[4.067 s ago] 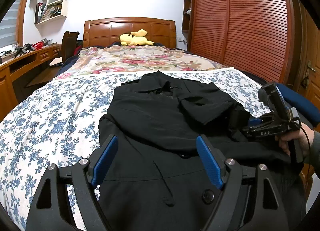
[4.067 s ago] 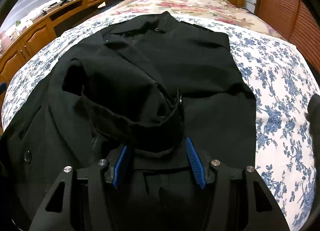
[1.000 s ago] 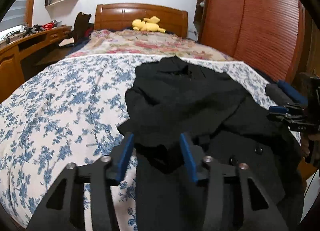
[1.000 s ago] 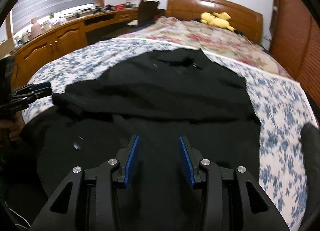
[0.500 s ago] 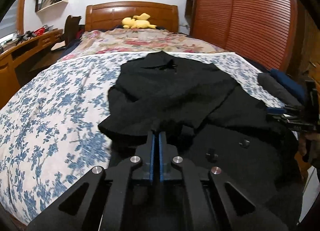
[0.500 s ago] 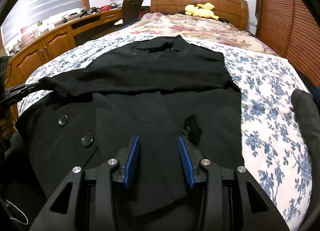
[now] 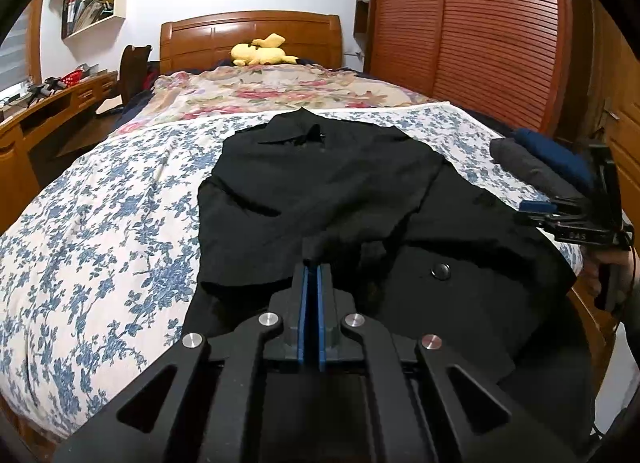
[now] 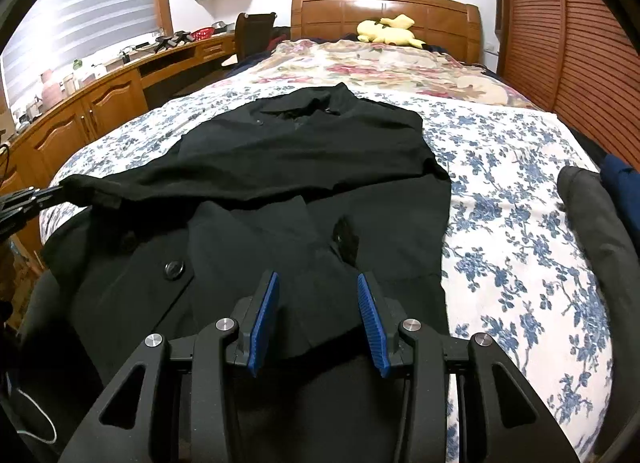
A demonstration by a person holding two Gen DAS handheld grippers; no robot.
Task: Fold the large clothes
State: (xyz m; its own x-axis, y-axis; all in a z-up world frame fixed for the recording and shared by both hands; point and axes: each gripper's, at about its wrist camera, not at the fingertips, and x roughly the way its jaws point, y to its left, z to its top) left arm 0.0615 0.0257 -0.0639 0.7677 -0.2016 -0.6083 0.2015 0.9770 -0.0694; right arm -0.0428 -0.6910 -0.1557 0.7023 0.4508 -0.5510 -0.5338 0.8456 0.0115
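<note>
Now the left gripper (image 7: 311, 275) has clamped shut on the black coat's (image 8: 304, 167) sleeve cuff (image 7: 316, 249); right gripper (image 8: 318, 295) hangs apart, sleeve fold underway.

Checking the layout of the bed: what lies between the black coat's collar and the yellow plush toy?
In both views, bedding: blue-flowered sheet, then floral blanket, between coat and toy.
</note>
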